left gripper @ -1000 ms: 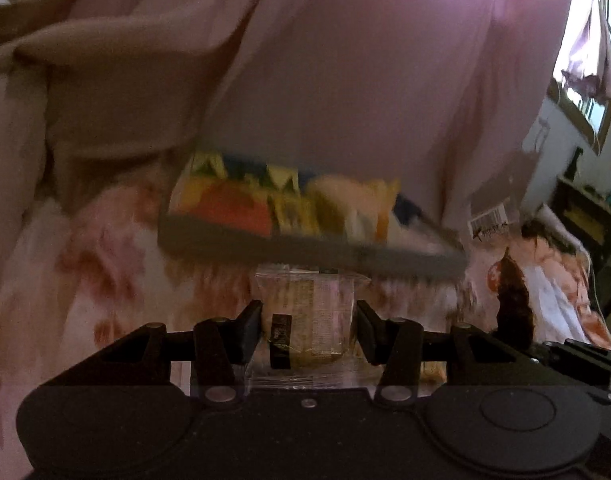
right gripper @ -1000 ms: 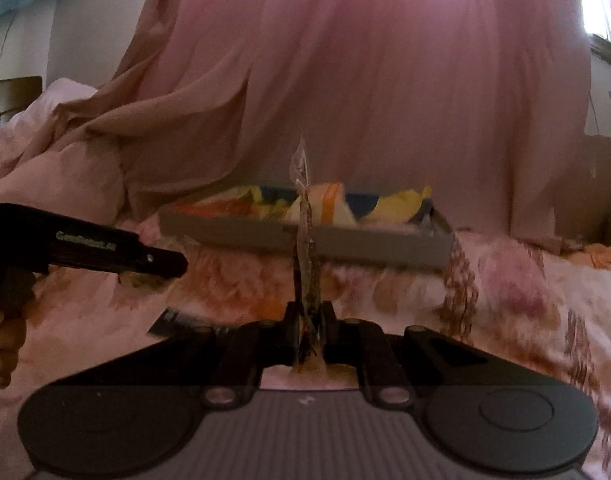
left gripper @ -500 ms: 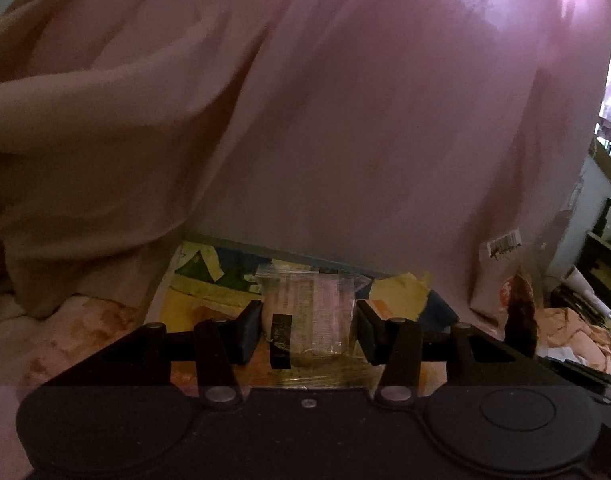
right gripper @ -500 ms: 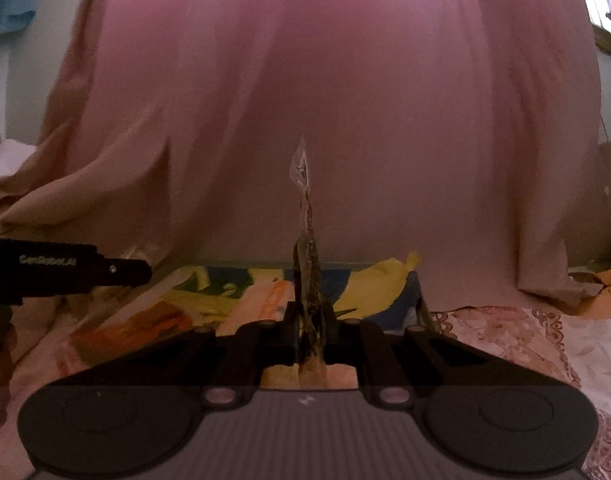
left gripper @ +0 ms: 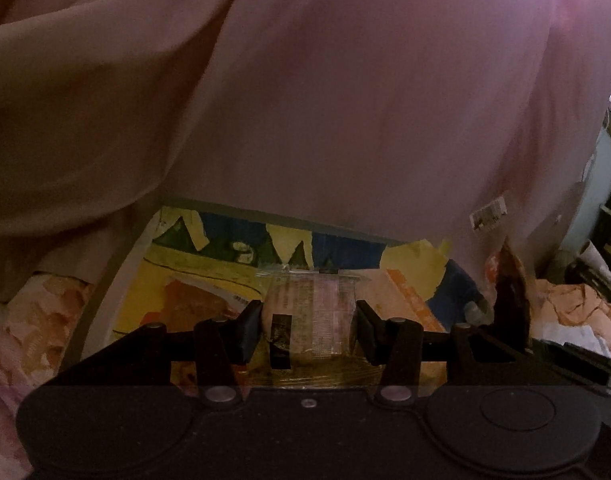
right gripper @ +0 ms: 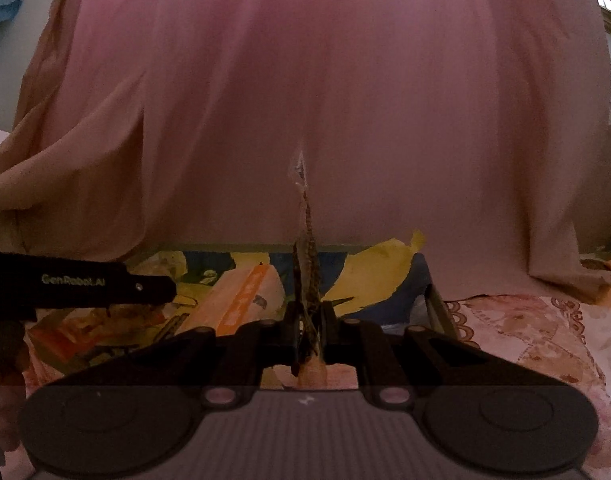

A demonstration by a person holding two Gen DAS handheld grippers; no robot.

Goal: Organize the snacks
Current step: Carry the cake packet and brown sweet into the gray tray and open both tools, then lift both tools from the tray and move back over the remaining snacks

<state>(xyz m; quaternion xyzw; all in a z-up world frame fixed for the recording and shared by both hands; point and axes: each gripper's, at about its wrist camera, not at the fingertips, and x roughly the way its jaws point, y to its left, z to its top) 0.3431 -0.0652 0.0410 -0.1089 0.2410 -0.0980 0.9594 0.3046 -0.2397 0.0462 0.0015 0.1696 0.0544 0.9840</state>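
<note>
My left gripper [left gripper: 308, 330] is shut on a clear-wrapped snack packet [left gripper: 309, 316] and holds it over a shallow grey box [left gripper: 241, 211] lined with colourful wrappers. My right gripper [right gripper: 309, 332] is shut on a thin dark snack packet [right gripper: 305, 256], held edge-on and upright, over the same box [right gripper: 437, 304]. That dark packet also shows at the right of the left wrist view [left gripper: 511, 300]. The left gripper's body [right gripper: 77, 284] shows at the left of the right wrist view.
The box lies on a floral bedspread [right gripper: 525, 344]. A large pink curtain [right gripper: 305, 100] hangs right behind the box. Orange and yellow packets [right gripper: 241, 300] lie in the box. Furniture and clutter [left gripper: 601, 248] stand at far right.
Both grippers have moved forward with their packets, from in front of the box to over it. The box now fills the lower middle of both views.
</note>
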